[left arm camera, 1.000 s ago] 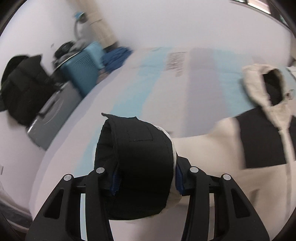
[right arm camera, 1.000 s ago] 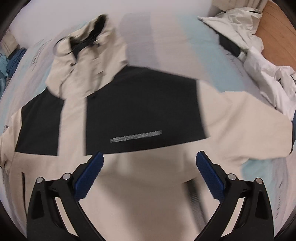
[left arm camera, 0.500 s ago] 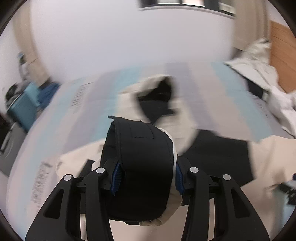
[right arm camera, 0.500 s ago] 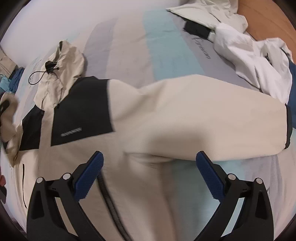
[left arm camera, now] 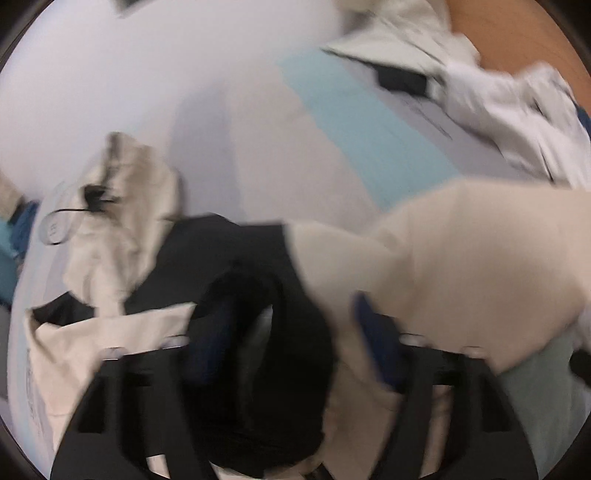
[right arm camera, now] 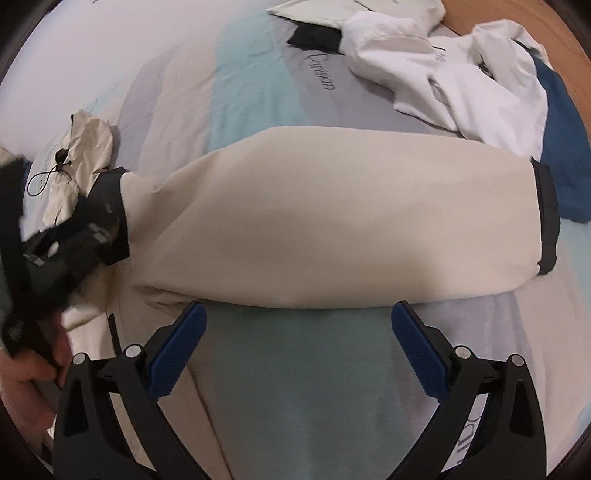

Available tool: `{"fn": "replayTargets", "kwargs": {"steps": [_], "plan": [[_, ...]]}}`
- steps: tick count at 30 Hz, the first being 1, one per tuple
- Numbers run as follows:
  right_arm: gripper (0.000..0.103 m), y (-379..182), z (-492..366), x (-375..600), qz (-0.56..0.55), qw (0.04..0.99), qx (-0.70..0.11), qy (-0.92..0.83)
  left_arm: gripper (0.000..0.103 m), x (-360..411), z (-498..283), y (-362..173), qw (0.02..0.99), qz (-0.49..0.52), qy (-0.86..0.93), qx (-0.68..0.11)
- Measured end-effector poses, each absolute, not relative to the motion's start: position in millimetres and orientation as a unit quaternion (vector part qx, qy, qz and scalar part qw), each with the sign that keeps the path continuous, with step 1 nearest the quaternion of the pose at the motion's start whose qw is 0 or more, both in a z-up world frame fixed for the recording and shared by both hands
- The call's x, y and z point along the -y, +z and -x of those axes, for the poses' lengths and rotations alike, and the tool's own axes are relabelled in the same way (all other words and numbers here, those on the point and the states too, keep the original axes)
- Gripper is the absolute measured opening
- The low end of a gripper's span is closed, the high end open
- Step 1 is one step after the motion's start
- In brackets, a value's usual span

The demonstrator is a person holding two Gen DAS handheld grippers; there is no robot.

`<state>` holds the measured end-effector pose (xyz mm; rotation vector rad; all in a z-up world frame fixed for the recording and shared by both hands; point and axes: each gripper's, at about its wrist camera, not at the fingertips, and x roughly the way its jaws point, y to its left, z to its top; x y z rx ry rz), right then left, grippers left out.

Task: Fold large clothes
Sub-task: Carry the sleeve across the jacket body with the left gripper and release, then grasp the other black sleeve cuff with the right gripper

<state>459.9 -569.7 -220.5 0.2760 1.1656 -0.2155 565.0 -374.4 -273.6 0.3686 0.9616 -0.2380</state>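
A cream and black jacket (right arm camera: 332, 221) lies on the bed, its right sleeve stretched across with a black cuff (right arm camera: 548, 221) at the far right. Its hood (right arm camera: 88, 136) lies at the left; it also shows in the left wrist view (left arm camera: 122, 192). My left gripper (left arm camera: 291, 339) has the black left cuff (left arm camera: 273, 369) between its fingers, over the jacket's black chest panel (left arm camera: 221, 251); the view is blurred and the jaws look wider apart. It shows in the right wrist view (right arm camera: 55, 258) at the left edge. My right gripper (right arm camera: 295, 343) is open and empty, just in front of the right sleeve.
The bed sheet (right arm camera: 251, 81) has grey and light blue stripes. A white garment (right arm camera: 461, 74) and a blue one (right arm camera: 561, 155) are piled at the far right, beside a wooden headboard (right arm camera: 517, 14). Another pale garment (left arm camera: 406, 37) lies at the back.
My left gripper has swung right with the cuff, carrying the left sleeve over the jacket's chest. Its fingers look wider apart now. My right gripper has moved right along the right sleeve.
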Motion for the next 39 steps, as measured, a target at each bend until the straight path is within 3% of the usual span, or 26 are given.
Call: {"fn": "replayTargets", "kwargs": {"steps": [1,7,14,18,25,29,33,34,35,36,39], "plan": [[0.096,-221.1,-458.8,571.7,-0.133,0.820,-0.548,-0.104,0.096,377.8,-559.4,-274.0,0.861,-0.189,-0.122,-0.456],[0.096,-209.9,-463.0,558.7,-0.131,0.824,-0.544,-0.093,0.097,352.0,-526.6,-222.5,0.878,-0.176,-0.153,-0.419],[0.096,-171.5,-499.9,483.9,-0.108,0.848,-0.518,-0.014,0.097,213.4,-530.0,-173.7,0.892,-0.137,-0.083,-0.423],[0.096,-159.7,-531.7,403.8,-0.095,0.860,-0.500,0.046,0.097,124.7,-554.6,-191.5,0.889,-0.146,-0.013,-0.434],[0.096,-191.6,-566.1,292.6,-0.055,0.855,-0.502,0.121,0.097,27.6,-573.4,-262.4,0.873,-0.049,-0.027,-0.485],[0.086,-226.4,-571.1,299.0,-0.002,0.843,-0.530,0.093,0.097,21.3,-569.6,-303.6,0.855,-0.095,-0.015,-0.510],[0.063,-247.1,-565.9,339.2,-0.019,0.830,-0.551,0.084,0.098,11.2,-563.0,-310.1,0.857,-0.125,-0.008,-0.499],[0.065,-250.7,-564.4,345.0,-0.020,0.828,-0.554,0.085,0.098,10.2,-563.0,-310.8,0.857,-0.136,-0.003,-0.496],[0.081,-252.8,-562.3,349.0,-0.003,0.831,-0.554,0.055,0.098,9.8,-563.3,-311.5,0.857,-0.146,0.005,-0.495],[0.087,-252.1,-558.6,352.4,0.003,0.834,-0.550,0.038,0.098,10.3,-562.9,-311.2,0.856,-0.149,0.007,-0.496],[0.088,-235.4,-545.1,370.0,-0.039,0.845,-0.532,0.043,0.097,21.2,-562.6,-299.7,0.853,-0.164,0.005,-0.495]]}}
